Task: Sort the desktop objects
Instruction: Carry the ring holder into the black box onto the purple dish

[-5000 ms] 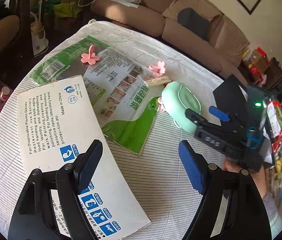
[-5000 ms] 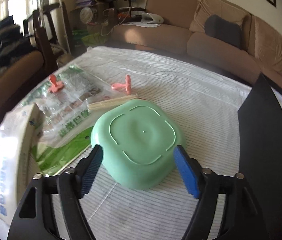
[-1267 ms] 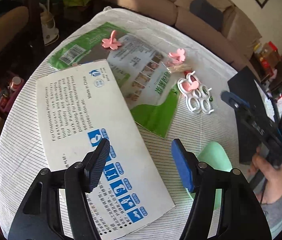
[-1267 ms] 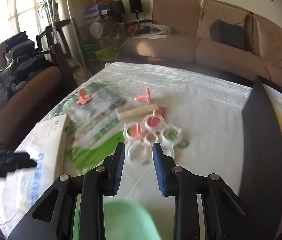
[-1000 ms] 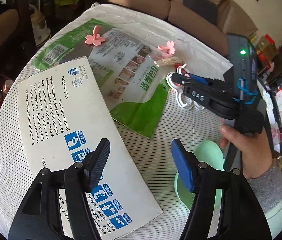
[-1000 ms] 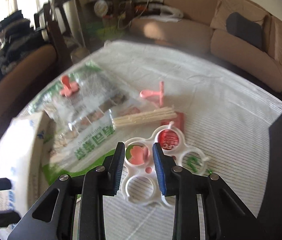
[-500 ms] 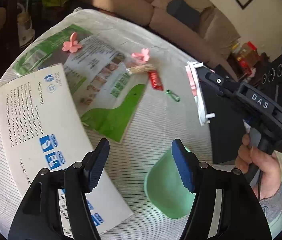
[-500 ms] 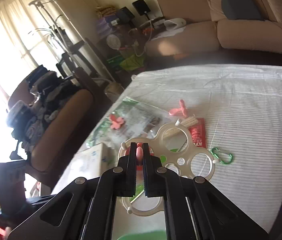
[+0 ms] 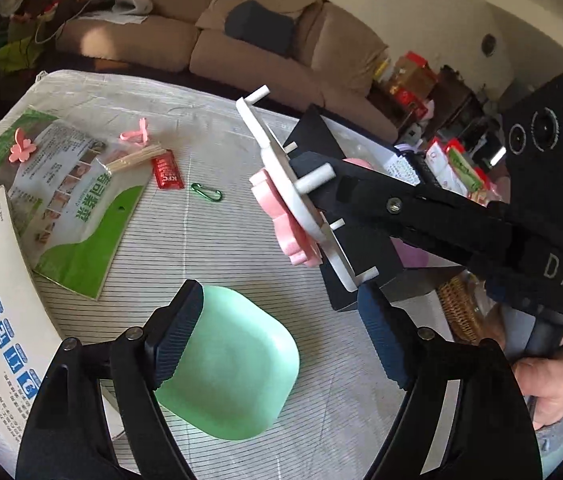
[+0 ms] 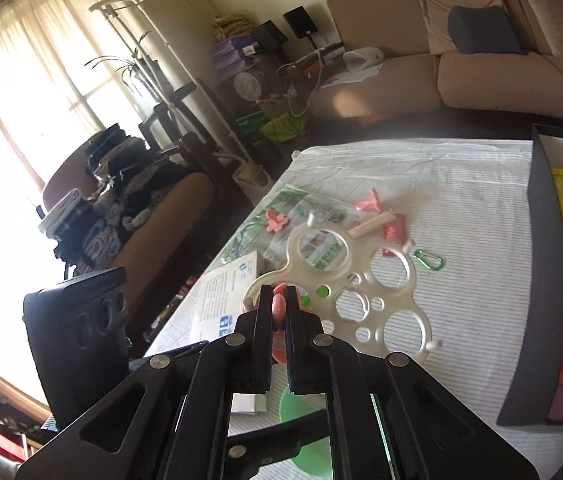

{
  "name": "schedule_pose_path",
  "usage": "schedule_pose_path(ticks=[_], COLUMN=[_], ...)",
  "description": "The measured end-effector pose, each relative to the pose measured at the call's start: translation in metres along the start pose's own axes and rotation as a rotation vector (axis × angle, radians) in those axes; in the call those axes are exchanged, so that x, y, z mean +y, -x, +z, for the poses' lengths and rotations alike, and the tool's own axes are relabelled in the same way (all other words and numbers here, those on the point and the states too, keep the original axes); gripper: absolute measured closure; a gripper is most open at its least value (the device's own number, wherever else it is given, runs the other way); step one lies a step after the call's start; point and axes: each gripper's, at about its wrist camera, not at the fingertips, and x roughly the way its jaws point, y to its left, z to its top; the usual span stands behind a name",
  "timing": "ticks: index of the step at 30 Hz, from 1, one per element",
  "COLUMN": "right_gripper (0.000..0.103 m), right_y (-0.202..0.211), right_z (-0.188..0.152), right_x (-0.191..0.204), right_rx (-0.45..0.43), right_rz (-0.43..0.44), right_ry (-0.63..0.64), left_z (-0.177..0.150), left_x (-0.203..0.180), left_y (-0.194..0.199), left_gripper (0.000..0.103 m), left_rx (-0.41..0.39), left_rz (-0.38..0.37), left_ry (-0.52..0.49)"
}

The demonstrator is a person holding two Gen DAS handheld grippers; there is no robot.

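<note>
Aloft, right gripper (image 10: 277, 312) clamps white ring rack (image 10: 355, 276) above striped table (image 9: 217, 248)

A beige sectional sofa (image 9: 265, 44) with a dark grey cushion (image 9: 259, 26) runs beyond the far edge of the striped tablecloth (image 9: 217, 248); off the table's left edge a brown armchair (image 10: 153, 216) is piled with folded clothes (image 10: 93, 204), near a curtained window (image 10: 21, 92) and a white coat stand (image 10: 137, 28)

A home living room: a tan sofa (image 9: 249, 40), curtained window (image 10: 21, 92) and cloth-covered table (image 9: 209, 240)
</note>
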Motion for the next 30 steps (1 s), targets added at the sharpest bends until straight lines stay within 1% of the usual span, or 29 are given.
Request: schedule_pose_path(ticks=[4,7,9,12,13,15,17,18,22,25,28,30], right_gripper=[0.099,0.099,0.099,0.099,0.099,0.099,0.099,0.099,0.099,0.099,0.097,0.093], right_y=[0.031,0.065,0.091,0.128,0.136,0.147,0.148,0.146,0.119,0.090,0.073,0.071], right_z=[0.002,0.013,0.022,0.030,0.031,0.030,0.026,0.023,0.008,-0.005,-0.015,-0.018], right_x=[-0.010,-0.025,-0.039,-0.061,-0.069,-0.087,-0.103,-0.111,-0.148,-0.167,-0.183,-0.190], right_rx=[-0.068,-0.129,-0.169,-0.215,-0.216,-0.192,-0.150,-0.131,-0.007,0.101,0.169,0.178], right_rz=[-0.021,-0.063,-0.093,-0.149,-0.165,-0.223,-0.309,-0.336,-0.445,-0.551,-0.590,-0.587], right_ry=[-0.030,-0.043,-0.055,-0.063,-0.065,-0.062,-0.041,-0.037,-0.057,-0.026,-0.038,-0.054], left_z=[0.001,-0.002,-0.005,-0.007,-0.008,-0.009,-0.010,-0.010,-0.011,-0.011,-0.012,-0.012], left_x=[-0.017,-0.031,-0.036,-0.036,-0.035,-0.031,-0.028,-0.027,-0.027,-0.024,-0.022,-0.021], left_y=[0.005,0.005,0.002,-0.005,-0.007,-0.011,-0.014,-0.015,-0.018,-0.024,-0.028,-0.030], left_gripper=[0.025,0.025,0.025,0.025,0.025,0.025,0.025,0.025,0.025,0.025,0.025,0.025], left_rx=[-0.007,-0.005,0.003,0.020,0.026,0.035,0.040,0.041,0.047,0.059,0.073,0.079], left_rz=[-0.069,-0.105,-0.120,-0.114,-0.111,-0.103,-0.093,-0.090,-0.075,-0.062,-0.053,-0.043], left_ry=[-0.027,-0.057,-0.065,-0.056,-0.051,-0.034,-0.022,-0.019,-0.020,-0.019,-0.021,-0.025])
